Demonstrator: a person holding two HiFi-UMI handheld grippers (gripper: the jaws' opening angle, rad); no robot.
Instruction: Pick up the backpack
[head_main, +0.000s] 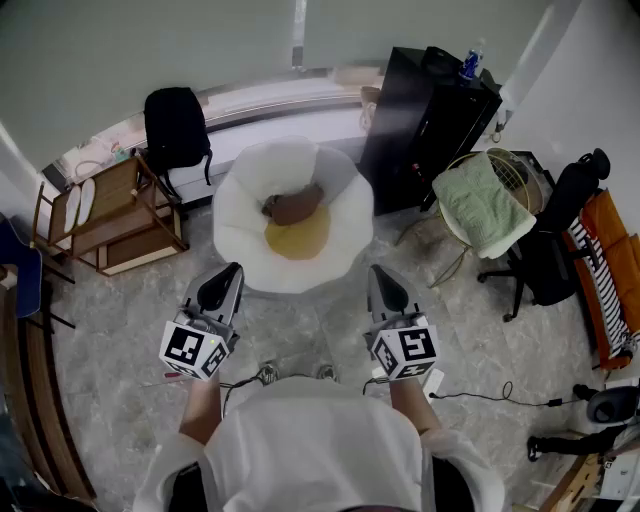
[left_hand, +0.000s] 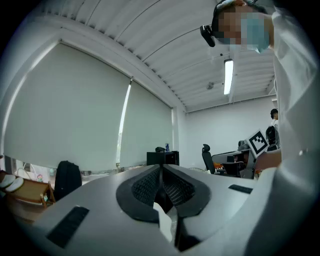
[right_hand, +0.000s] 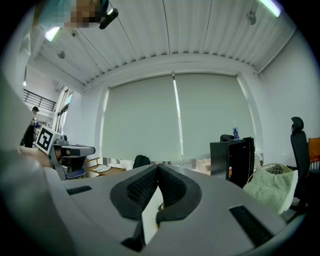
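Observation:
A black backpack (head_main: 176, 128) stands upright on the floor against the far window ledge, left of the white beanbag; it also shows as the backpack (left_hand: 67, 178) at the left and the backpack (right_hand: 141, 161) in the distance. My left gripper (head_main: 230, 272) and right gripper (head_main: 379, 273) are held level side by side in front of me, well short of the backpack. Both are shut with nothing between their jaws, as the left gripper (left_hand: 161, 170) and right gripper (right_hand: 158, 169) views show.
A white beanbag (head_main: 248, 200) with a brown and a yellow cushion lies straight ahead. A wooden side table (head_main: 112, 212) stands left, a black cabinet (head_main: 425, 125) right, then a wire basket with a green towel (head_main: 480, 205), an office chair (head_main: 555, 240) and floor cables (head_main: 500, 397).

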